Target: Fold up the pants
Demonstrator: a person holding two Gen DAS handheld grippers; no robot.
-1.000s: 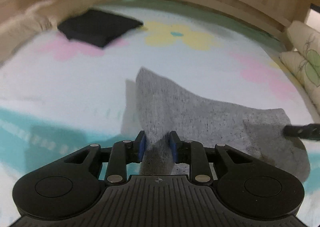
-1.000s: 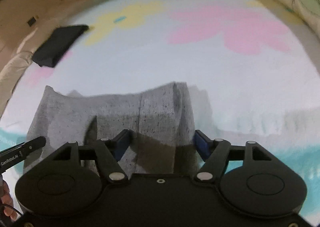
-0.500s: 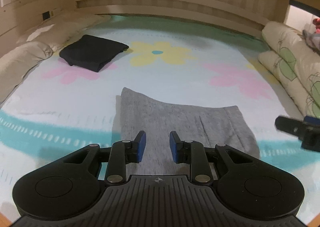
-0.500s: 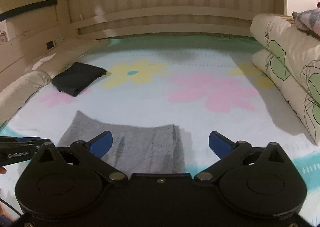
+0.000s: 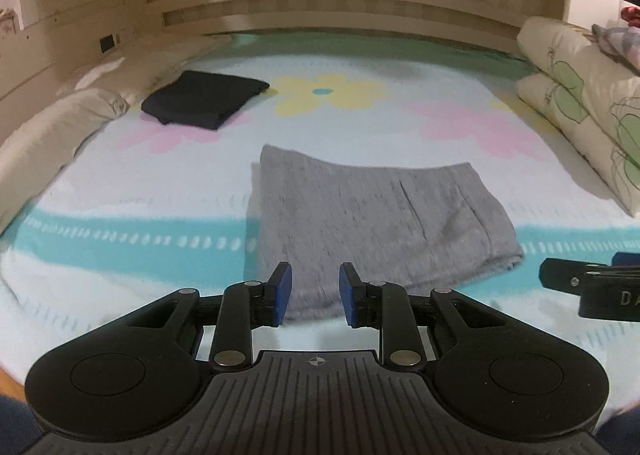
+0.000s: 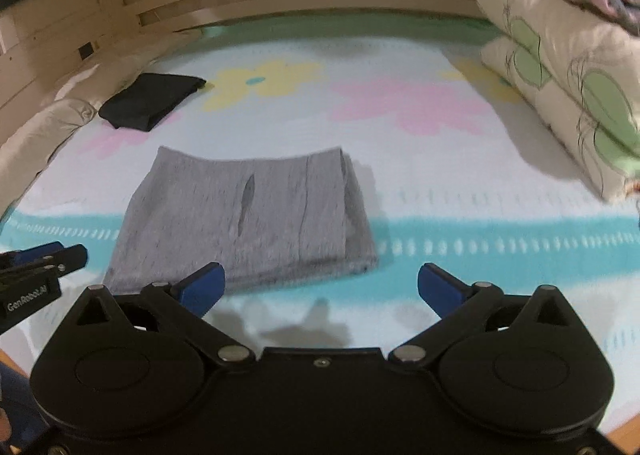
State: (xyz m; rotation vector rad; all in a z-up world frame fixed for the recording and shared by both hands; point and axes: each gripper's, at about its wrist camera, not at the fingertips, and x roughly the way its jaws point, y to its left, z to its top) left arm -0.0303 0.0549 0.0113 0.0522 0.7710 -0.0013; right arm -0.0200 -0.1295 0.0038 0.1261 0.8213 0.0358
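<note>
Since both hand-held grippers let go, folded pants apparently lie flat.

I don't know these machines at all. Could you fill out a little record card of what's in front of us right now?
Surface: bed sheet with a flower print
Main item: grey pants, folded into a flat rectangle, lying free
Left tongs: open, empty, hanging just short of the pants' near edge
Right tongs: wide open, empty, near the pants' near edge
Other clothing: black folded garment, far left
Bedding: stacked pillows at right
Fold status: looks finished
</note>
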